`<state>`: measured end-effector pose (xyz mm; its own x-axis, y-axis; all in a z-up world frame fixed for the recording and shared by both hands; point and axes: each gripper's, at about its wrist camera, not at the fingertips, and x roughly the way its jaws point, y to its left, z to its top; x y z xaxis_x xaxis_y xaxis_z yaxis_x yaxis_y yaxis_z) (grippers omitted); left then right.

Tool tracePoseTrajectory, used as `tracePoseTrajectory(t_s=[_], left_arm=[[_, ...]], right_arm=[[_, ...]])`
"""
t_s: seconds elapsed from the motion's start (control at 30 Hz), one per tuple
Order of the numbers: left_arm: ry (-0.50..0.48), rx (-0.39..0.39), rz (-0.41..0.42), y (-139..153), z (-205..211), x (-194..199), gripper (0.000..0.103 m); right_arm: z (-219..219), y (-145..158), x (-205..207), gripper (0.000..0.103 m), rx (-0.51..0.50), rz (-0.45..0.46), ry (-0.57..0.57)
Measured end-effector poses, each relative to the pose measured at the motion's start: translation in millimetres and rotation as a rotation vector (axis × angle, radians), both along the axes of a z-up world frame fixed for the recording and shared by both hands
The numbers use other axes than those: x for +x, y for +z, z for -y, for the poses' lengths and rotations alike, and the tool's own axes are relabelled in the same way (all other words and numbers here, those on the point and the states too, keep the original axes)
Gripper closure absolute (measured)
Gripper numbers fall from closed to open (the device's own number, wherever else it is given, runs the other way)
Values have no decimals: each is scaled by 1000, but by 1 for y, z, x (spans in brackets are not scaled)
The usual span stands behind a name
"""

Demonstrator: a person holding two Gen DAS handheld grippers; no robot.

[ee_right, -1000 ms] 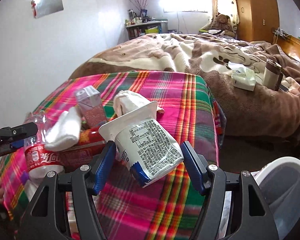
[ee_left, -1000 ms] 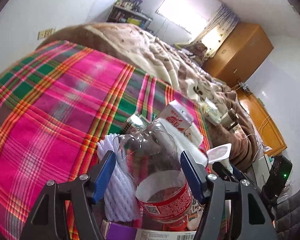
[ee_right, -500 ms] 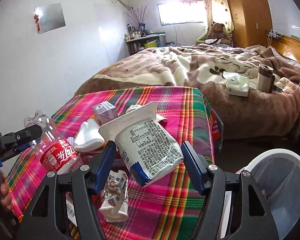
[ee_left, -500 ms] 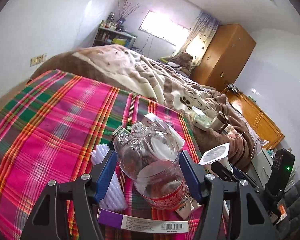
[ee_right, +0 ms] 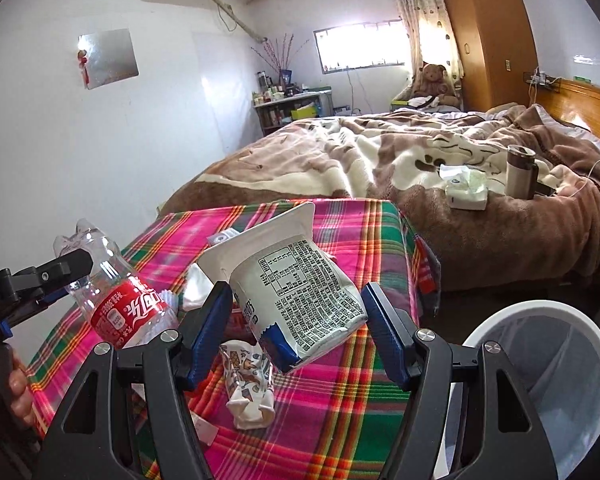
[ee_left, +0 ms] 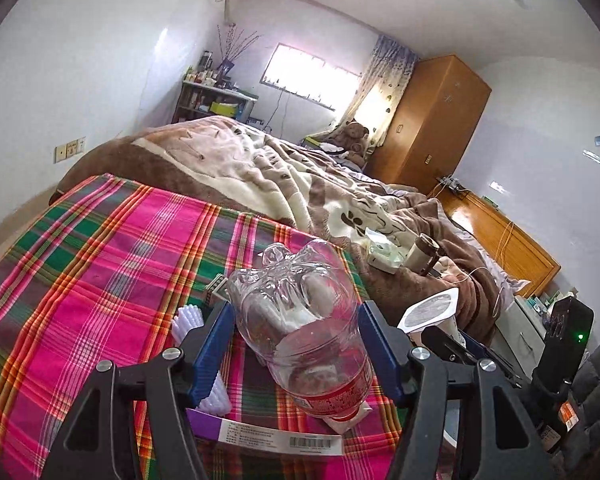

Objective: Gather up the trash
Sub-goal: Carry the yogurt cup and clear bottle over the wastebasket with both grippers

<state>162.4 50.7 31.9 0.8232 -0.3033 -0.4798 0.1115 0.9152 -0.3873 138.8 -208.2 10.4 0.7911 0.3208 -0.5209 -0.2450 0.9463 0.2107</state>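
Left wrist view first: the left hand-held gripper (ee_left: 296, 340) has its blue pads clamped on a clear plastic bottle (ee_left: 300, 320), bottom end pointing away, held up over the plaid cloth (ee_left: 100, 264) on the desk. The bottle's red label has small white print I can't read from here. Under the bottle on the cloth lie a white foam fruit net (ee_left: 214, 388) and a flat pack with a purple end and a barcode sticker (ee_left: 276, 438); the sticker text is too small. To the right of the bottle, the white cup lid (ee_left: 430, 312) shows up.

Right wrist view: the right hand-held gripper (ee_right: 296, 332) is gripping a crumpled white yogurt-style cup (ee_right: 296, 284), tilted, printed with a dense nutrition table in Chinese, too small to read. Left of the cup, the bottle (ee_right: 116, 296) sits in the left hand-held gripper (ee_right: 48, 280); its red label carries white Coca-Cola-style Chinese script plus a QR code. Just below the cup on the plaid cloth (ee_right: 340, 420) is a crushed patterned paper cup (ee_right: 248, 392). The white trash bin (ee_right: 540, 380) stands lower right of the cup, beside the desk.
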Motion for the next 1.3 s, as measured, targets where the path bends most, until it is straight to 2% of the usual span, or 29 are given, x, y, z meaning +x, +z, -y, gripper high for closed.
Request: tracePoseTrajectory(t_s=[0.13, 0.33, 0.7, 1.0, 1.3], left_arm=[[-21, 32, 30, 12, 14, -10, 38], [-89, 32, 65, 24, 41, -22, 38], [-241, 41, 77, 27, 111, -25, 38], [-350, 38, 57, 16, 174, -15, 38], [-423, 100, 44, 2, 228, -5, 38]], right_arm=[[6, 8, -9, 35, -2, 29, -13], [27, 19, -25, 35, 9, 64, -59], [77, 23, -49, 35, -28, 84, -194], [123, 11, -57, 35, -55, 35, -321], [153, -15, -55, 35, -65, -74, -379]])
